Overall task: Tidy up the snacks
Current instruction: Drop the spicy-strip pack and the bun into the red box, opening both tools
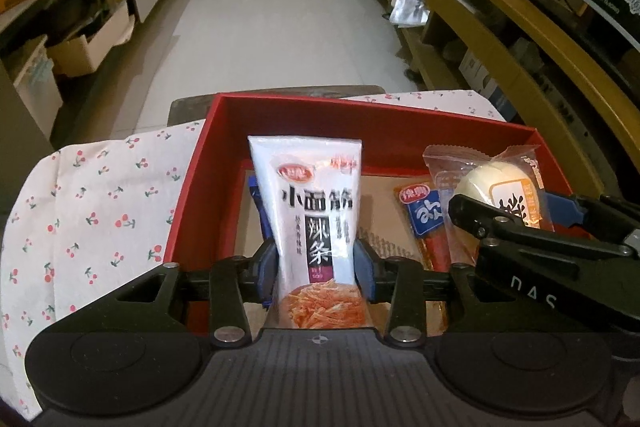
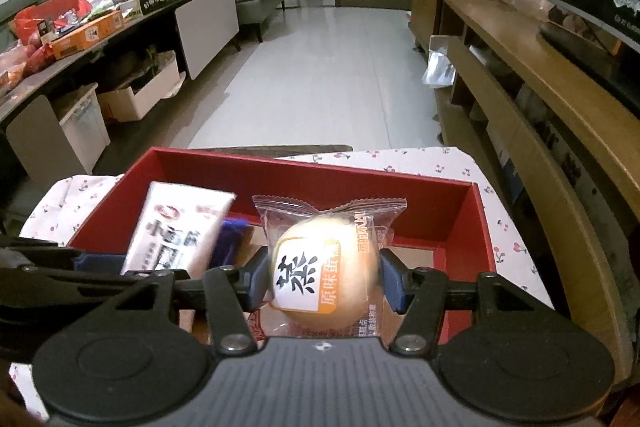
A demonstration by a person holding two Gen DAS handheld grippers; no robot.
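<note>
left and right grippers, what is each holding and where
Left gripper: white spicy-strip packet, by its lower sides. Right gripper: clear-wrapped round cake, across its middle.

My spicy-strip packet (image 1: pixel 312 223) is glossy plastic film; steamed cake wrapper (image 2: pixel 328 259) clear crinkly plastic; red box (image 1: pixel 360 131) matt card; cherry-print tablecloth (image 1: pixel 92 219) soft cotton.

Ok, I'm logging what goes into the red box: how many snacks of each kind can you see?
White spicy-strip packet: 1
Round cake in clear wrapper: 1
Red-and-blue stick packet: 1
Total: 3
A blue scrap behind the white packet is too hidden to count.
</note>
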